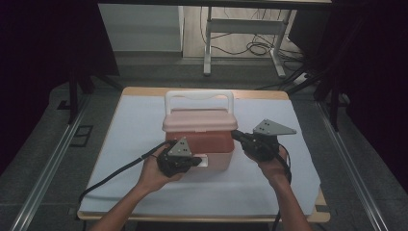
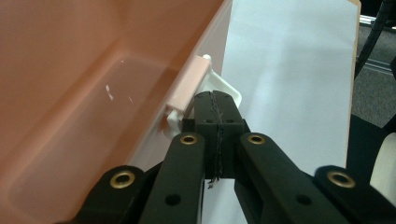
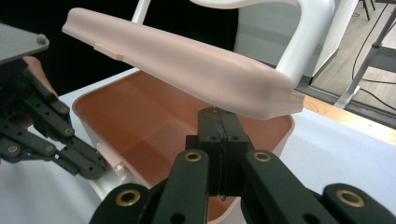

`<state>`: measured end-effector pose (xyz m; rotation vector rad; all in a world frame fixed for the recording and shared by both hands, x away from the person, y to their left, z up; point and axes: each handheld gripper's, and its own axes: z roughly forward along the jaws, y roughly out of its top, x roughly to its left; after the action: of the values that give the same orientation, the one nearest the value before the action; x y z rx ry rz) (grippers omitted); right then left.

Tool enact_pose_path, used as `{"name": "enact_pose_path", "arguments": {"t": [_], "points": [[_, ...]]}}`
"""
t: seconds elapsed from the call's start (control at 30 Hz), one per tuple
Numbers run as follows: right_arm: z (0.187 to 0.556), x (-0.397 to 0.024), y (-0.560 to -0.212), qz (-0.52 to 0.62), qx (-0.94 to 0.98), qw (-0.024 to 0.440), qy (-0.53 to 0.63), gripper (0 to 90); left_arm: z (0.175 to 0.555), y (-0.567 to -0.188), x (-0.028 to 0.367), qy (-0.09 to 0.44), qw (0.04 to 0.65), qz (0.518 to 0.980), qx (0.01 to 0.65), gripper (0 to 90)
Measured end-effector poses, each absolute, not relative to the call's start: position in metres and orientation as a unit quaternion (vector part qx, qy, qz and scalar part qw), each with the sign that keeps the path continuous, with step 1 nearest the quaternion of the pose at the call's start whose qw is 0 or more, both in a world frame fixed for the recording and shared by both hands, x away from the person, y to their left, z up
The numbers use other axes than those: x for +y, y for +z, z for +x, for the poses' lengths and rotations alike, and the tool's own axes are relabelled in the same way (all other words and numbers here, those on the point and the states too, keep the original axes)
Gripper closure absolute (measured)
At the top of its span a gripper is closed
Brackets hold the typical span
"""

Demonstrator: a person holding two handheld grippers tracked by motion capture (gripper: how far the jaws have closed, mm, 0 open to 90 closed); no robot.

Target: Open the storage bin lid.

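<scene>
The right gripper (image 3: 218,116), jaws pressed together, pokes under the raised lid (image 3: 187,65) of the pink cooler box (image 1: 199,144). The left gripper (image 2: 215,100), also closed on nothing, sits at the cooler's white front latch (image 2: 187,91). The cooler stands mid-table on the white sheet (image 1: 288,168), handle (image 1: 198,98) upright.

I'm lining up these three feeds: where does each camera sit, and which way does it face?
High view: above the person's side, looking forward and down on the table; forearms, both hands, cooler.
Left gripper view: on the left gripper, facing the cooler's front latch; shut black jaws.
Right gripper view: on the right gripper, under the raised lid; shut jaws.
Shared: the cooler.
</scene>
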<state>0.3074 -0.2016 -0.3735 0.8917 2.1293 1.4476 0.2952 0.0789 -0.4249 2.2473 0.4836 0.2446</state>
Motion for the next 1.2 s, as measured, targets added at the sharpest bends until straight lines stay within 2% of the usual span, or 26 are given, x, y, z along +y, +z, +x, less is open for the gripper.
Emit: {"name": "enact_pose_path", "arguments": {"t": [1.2], "points": [[0.351, -0.196, -0.343, 0.332, 0.771, 0.202, 0.504, 89.9, 0.296, -0.424, 0.079, 0.094, 0.401, 0.892, 0.187, 90.0]]}}
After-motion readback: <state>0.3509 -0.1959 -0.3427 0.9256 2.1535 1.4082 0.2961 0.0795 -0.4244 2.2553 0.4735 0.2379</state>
